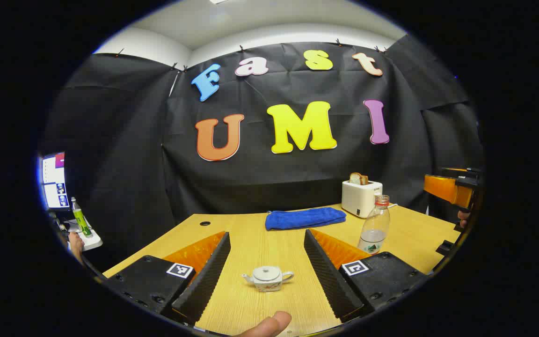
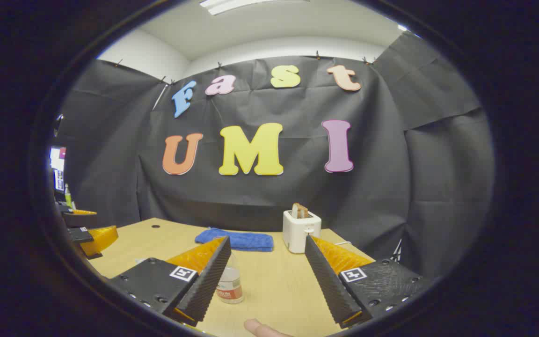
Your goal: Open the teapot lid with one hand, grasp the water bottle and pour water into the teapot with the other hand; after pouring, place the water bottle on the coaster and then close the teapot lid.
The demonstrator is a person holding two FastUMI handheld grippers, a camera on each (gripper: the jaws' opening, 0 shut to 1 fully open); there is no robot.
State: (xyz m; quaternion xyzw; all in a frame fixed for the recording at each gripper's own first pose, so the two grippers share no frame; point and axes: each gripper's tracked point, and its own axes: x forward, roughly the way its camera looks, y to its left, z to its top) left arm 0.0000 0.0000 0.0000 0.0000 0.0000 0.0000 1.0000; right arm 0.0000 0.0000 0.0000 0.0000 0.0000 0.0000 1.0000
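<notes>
We see the clear plastic water bottle (image 2: 229, 285) half hidden behind our right gripper (image 2: 265, 276)'s finger; its label is too blurred to read. Both grippers gape wide, holding nothing. The small white ceramic teapot (image 1: 268, 278), lid on, sits between the left gripper (image 1: 267, 262)'s fingers on the wooden table (image 1: 251, 234).

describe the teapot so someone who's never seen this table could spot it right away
Start at the wooden table in front of the black cloth wall; a blue towel and a white toaster sit along its far edge. Nearer, straight ahead between the open left gripper fingers, stands the teapot. It is small, squat and pale, with lid, spout and handle, unlike the tall clear water bottle.
</notes>
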